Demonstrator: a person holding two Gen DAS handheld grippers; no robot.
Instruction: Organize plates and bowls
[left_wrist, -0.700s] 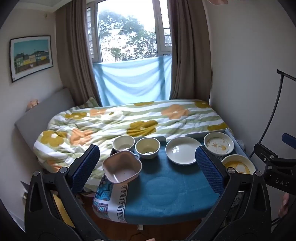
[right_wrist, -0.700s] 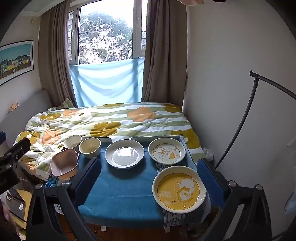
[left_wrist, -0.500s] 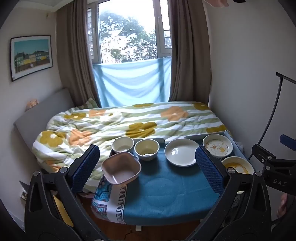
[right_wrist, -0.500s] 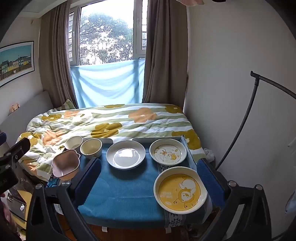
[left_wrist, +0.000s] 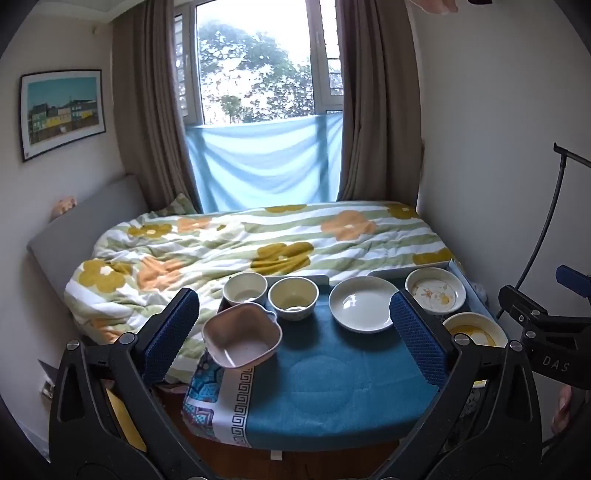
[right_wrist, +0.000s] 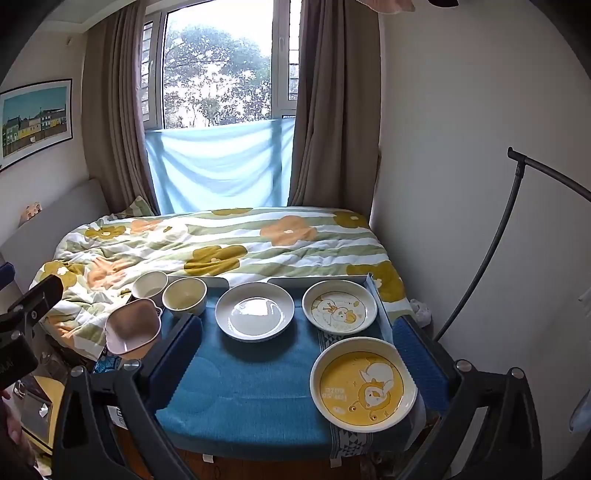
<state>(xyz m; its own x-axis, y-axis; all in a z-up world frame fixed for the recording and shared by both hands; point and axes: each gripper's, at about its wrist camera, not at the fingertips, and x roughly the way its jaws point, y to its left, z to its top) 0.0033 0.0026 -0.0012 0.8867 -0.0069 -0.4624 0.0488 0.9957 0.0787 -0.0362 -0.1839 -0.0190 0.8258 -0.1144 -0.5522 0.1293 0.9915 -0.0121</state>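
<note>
On a small table with a blue cloth (left_wrist: 332, 387) stand a pink square bowl (left_wrist: 242, 339) at the left edge, two cream bowls (left_wrist: 245, 288) (left_wrist: 293, 297) behind it, a plain white plate (left_wrist: 362, 303), a small duck plate (left_wrist: 435, 290) and a large yellow plate (left_wrist: 474, 328). The right wrist view shows the same pink bowl (right_wrist: 133, 328), white plate (right_wrist: 255, 310), duck plate (right_wrist: 340, 306) and yellow plate (right_wrist: 364, 384). My left gripper (left_wrist: 295, 339) is open and empty, held above and before the table. My right gripper (right_wrist: 295, 354) is open and empty too.
A bed with a flowered quilt (left_wrist: 258, 240) lies right behind the table, under a window with brown curtains. A white wall is close on the right, with a black curved stand (right_wrist: 517, 221) before it. The right gripper's body (left_wrist: 546, 332) shows at the left view's right edge.
Both grippers have drawn slightly nearer the table and risen a little; the dishes have not moved. Both stay open.
</note>
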